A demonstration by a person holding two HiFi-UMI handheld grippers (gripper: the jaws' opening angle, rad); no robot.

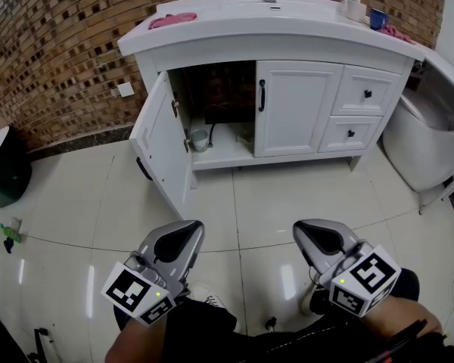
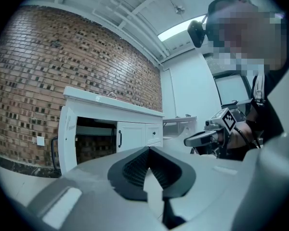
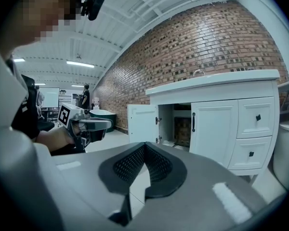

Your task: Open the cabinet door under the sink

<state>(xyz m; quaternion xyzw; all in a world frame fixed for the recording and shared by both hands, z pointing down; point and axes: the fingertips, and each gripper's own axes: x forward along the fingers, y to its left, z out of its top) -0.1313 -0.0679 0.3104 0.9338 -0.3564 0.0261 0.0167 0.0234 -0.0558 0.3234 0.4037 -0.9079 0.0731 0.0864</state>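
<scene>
Your left gripper (image 1: pixel 188 227) has its jaws pressed together with nothing between them. Your right gripper (image 1: pixel 309 230) looks the same, pads meeting at the tip and empty. Both hang low over the tiled floor (image 1: pixel 242 203), well apart from the white vanity (image 1: pixel 287 40).

The cabinet door (image 1: pixel 160 138) under the sink (image 1: pixel 268 7) stands swung wide to the left of the opening. Its dark handle (image 1: pixel 142 169) is on the outer face. The compartment behind it is exposed, with a small cup (image 1: pixel 200 138) on the shelf. By the look of it, that leaf needs no more from you. The right-hand door (image 1: pixel 296 106) beside it is shut, with a black bar handle (image 1: pixel 262 95) near its inner edge.

If you work either leaf, expect a stiff painted panel that is light on its hinges and swings in an arc, not straight out. The paint looks glossy, so a pinch on the flat face or edge will likely slip. Spread the jaws and close them across the bar handle, where there is a gap behind it to get a pad into. Pull gently and follow the arc, because a hard tug could strain the hinges or knock the open leaf against the wall.
</scene>
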